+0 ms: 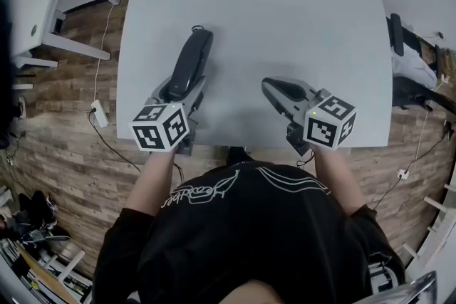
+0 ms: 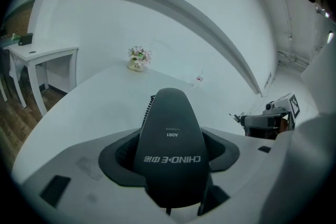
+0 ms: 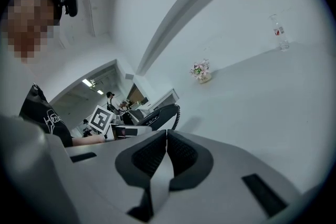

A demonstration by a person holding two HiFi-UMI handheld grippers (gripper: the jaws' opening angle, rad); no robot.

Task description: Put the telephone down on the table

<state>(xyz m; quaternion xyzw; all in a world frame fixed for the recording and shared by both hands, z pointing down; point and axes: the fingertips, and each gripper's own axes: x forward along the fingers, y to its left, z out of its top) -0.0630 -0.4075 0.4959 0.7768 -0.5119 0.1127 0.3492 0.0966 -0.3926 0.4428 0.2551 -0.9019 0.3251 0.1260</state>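
Note:
A black telephone handset (image 1: 191, 62) points away from me over the left part of the white table (image 1: 285, 18). My left gripper (image 1: 179, 90) is shut on its near end, and its dark pads press both sides of the handset (image 2: 170, 147). From the right gripper view the handset (image 3: 157, 115) shows a coiled cord (image 3: 176, 113) at its far end. Whether it touches the table I cannot tell. My right gripper (image 1: 274, 89) hovers at the table's front right, its jaws (image 3: 167, 136) shut together with nothing between them.
A small pot of flowers (image 2: 138, 59) and a clear bottle (image 3: 279, 32) stand at the table's far side. A white side table (image 1: 64, 3) is to the left, a power strip (image 1: 98, 114) lies on the wooden floor, and a dark chair (image 1: 410, 60) stands at the right.

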